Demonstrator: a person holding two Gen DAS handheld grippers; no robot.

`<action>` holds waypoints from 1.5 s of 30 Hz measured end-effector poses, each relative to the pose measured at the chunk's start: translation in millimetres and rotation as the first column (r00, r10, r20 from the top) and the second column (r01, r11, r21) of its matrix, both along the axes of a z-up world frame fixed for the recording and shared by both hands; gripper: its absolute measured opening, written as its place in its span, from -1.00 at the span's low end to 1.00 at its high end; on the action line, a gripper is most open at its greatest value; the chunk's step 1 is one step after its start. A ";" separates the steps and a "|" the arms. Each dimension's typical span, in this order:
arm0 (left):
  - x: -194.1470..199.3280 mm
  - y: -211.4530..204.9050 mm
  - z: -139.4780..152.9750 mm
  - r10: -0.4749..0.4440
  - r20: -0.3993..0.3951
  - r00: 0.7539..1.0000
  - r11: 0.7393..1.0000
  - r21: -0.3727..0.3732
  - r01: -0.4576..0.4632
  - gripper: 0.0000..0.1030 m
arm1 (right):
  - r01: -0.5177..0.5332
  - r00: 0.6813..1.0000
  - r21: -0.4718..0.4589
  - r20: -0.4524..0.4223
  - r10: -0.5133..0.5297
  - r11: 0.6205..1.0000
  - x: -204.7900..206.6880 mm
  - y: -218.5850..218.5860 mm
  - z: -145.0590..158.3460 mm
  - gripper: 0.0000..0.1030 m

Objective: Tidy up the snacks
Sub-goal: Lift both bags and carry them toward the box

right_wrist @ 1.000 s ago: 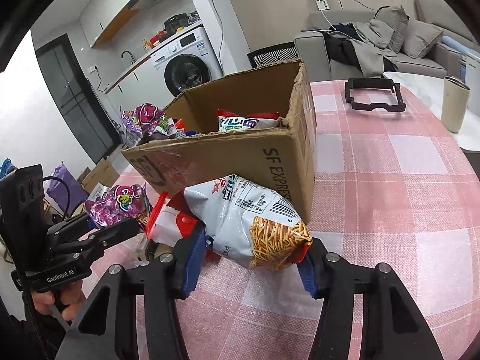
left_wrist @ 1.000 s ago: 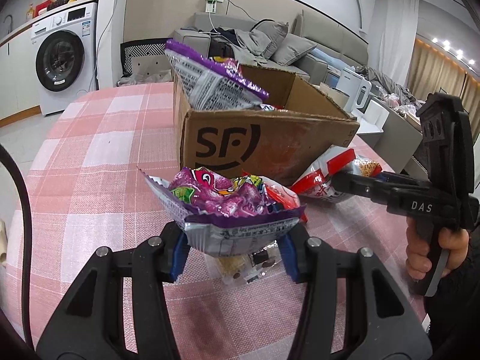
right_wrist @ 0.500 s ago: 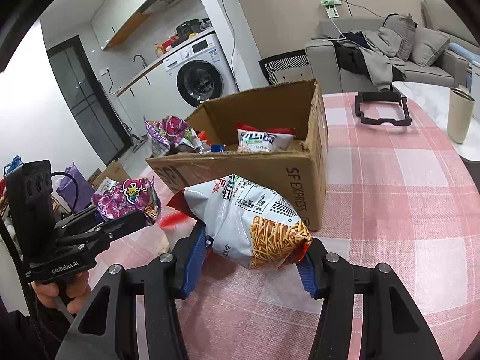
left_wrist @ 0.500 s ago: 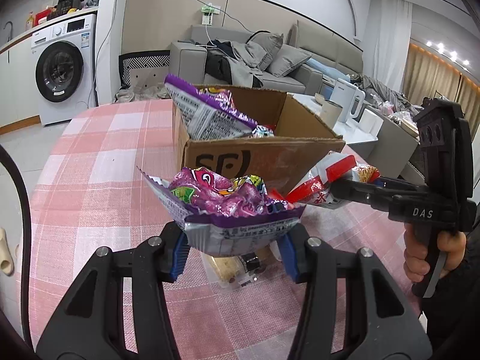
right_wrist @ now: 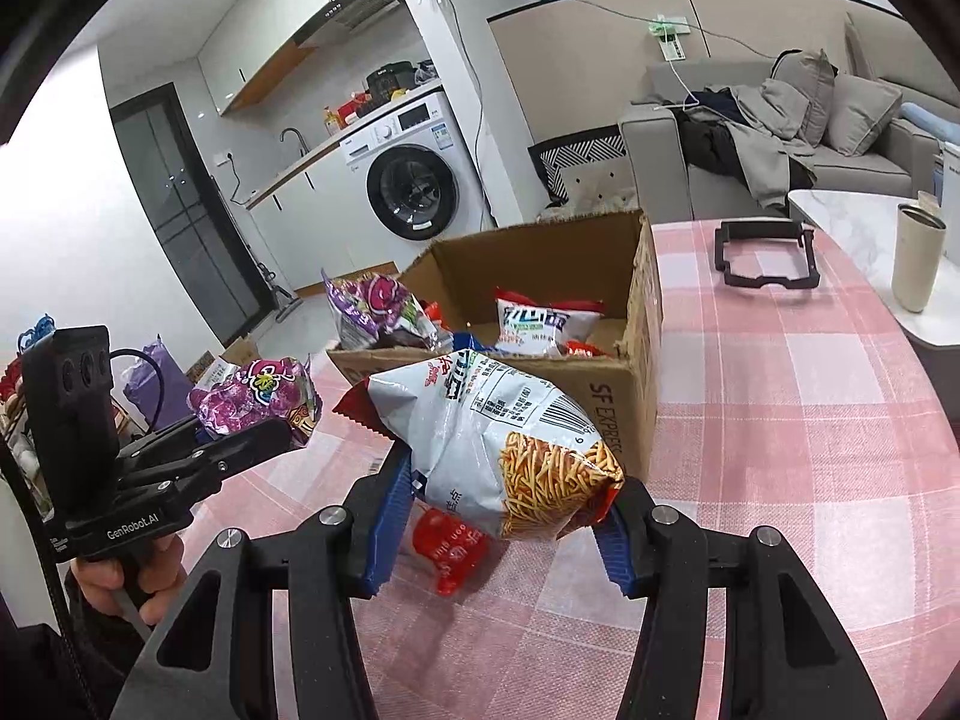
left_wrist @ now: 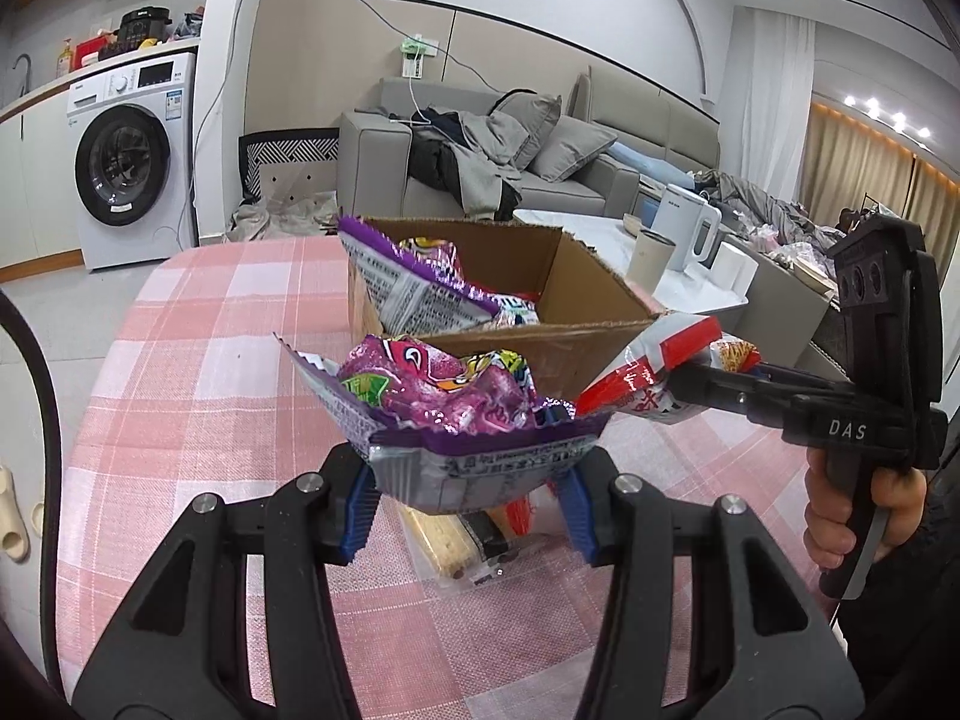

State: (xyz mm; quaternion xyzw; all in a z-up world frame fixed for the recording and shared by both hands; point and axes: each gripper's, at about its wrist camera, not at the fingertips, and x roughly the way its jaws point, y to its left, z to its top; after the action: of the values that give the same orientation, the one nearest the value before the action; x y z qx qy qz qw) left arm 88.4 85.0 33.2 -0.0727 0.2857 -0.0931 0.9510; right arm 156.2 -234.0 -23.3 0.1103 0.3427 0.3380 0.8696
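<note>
My left gripper's purple bag (left_wrist: 456, 420) hides most of the packets (left_wrist: 474, 534) lying beneath it. I can't read the small print on the noodle bag (right_wrist: 510, 450) in my right gripper.

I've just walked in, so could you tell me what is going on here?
A person is sorting snacks with two handheld grippers. The left gripper holds a purple snack bag, the right gripper a white noodle-snack bag, both lifted above the table near the cardboard box, which already contains several packets.

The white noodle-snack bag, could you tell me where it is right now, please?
In the right wrist view, the white noodle-snack bag is clamped in the right gripper, lifted above the pink checked tablecloth just in front of the cardboard box.
</note>
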 end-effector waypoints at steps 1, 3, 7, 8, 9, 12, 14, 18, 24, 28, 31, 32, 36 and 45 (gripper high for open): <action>-2.4 0.0 3.0 0.002 0.006 1.000 1.000 0.000 -0.002 -0.08 | 0.000 1.000 0.002 0.003 0.000 1.000 -0.2 -0.7 1.4 0.05; -5.6 -0.8 8.4 0.005 0.014 1.000 1.000 0.002 -0.005 -0.08 | 0.004 1.000 0.006 0.012 -0.005 1.000 -1.0 -2.8 5.6 0.06; -10.2 -3.1 18.7 0.008 0.027 1.000 1.000 0.002 -0.008 -0.08 | 0.007 1.000 0.017 0.023 -0.008 1.000 -4.5 -6.0 13.2 0.06; -12.8 -3.4 21.1 0.008 0.031 0.999 1.000 0.003 -0.008 -0.08 | 0.009 1.000 0.019 0.027 -0.010 1.000 -5.7 -6.8 15.2 0.06; -12.3 -3.4 23.1 0.009 0.033 0.999 1.000 0.005 -0.009 -0.08 | 0.008 0.999 0.021 0.031 -0.009 1.000 -7.3 -7.5 17.3 0.06; -12.3 -4.4 28.8 0.015 0.040 0.999 1.000 0.010 -0.015 -0.08 | 0.010 0.999 0.030 0.043 -0.012 1.000 -10.7 -8.5 23.0 0.06; -13.6 -4.4 32.2 0.020 0.044 0.999 1.000 0.012 -0.021 -0.08 | 0.010 0.999 0.033 0.048 -0.011 0.999 -11.5 -8.6 26.0 0.06; -11.7 -1.9 38.4 0.033 0.051 0.998 0.999 0.014 -0.033 -0.08 | 0.015 0.998 0.038 0.060 -0.017 0.999 -14.2 -9.4 31.9 0.05; -7.7 -2.2 47.0 0.042 0.063 0.997 0.999 0.025 -0.043 -0.08 | 0.024 0.997 0.046 0.074 -0.027 0.999 -13.2 -10.2 40.3 0.06; -5.4 -0.2 52.3 0.044 0.069 0.997 0.999 0.027 -0.046 -0.08 | 0.033 0.996 0.038 0.085 -0.036 0.999 -10.4 -9.3 46.9 0.06; -1.3 -1.6 56.8 0.043 0.072 0.996 0.998 0.035 -0.046 -0.08 | 0.044 0.995 0.044 0.092 -0.048 0.998 -9.5 -9.4 53.0 0.06; -1.3 -1.5 58.6 0.044 0.075 0.996 0.998 0.037 -0.047 -0.08 | 0.048 0.994 0.046 0.093 -0.052 0.998 -8.8 -9.3 54.8 0.06; 3.3 2.3 61.8 0.049 0.080 0.996 0.998 0.037 -0.052 -0.08 | 0.058 0.993 0.044 0.100 -0.062 0.997 -3.4 -7.5 61.3 0.06; 17.3 0.8 61.9 0.047 0.072 0.996 0.997 0.053 -0.051 -0.08 | 0.068 0.992 0.031 0.103 -0.071 0.997 7.4 -3.0 66.5 0.06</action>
State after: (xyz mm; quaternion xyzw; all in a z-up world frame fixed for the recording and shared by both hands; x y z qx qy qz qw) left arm 105.7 85.7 95.1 -0.0503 0.2524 -0.0645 0.9642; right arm 163.6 -237.0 43.2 0.1165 0.2882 0.3176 0.8958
